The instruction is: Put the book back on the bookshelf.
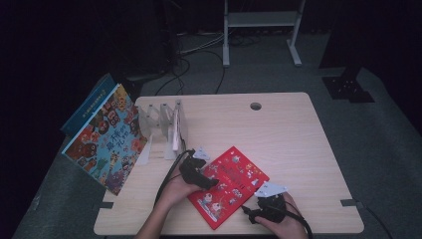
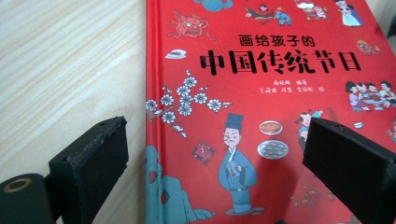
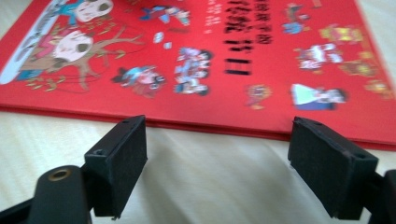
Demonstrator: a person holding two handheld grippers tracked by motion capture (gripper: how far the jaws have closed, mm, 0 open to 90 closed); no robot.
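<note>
Now, our red picture book (image 1: 229, 186): it lies flat and cover-up on the wooden table (image 1: 278, 129), near the front edge, turned at an angle, between our two hands.
Left gripper (image 1: 211, 183): we hold it at the book's left side, pointing across the cover; in the left gripper view (image 2: 215, 154) its jaws stand wide open, one over bare wood just beside the spine edge, the other over the red cover, with nothing pressed between them.
Right gripper (image 1: 247, 213): we hold it low at the book's near right corner; in the right gripper view (image 3: 217, 154) the jaws stand apart, facing the book's edge (image 3: 196, 70) from just in front, with table surface between the pads and no grip on anything.
Clear book rack (image 1: 164, 127): it stands upright at the table's back left, well apart from the red book, with a thin book (image 1: 175, 130) in one slot.
Colourful monster picture book (image 1: 107, 139): it leans tilted off the table's left edge, with a blue book (image 1: 87, 102) behind it.
</note>
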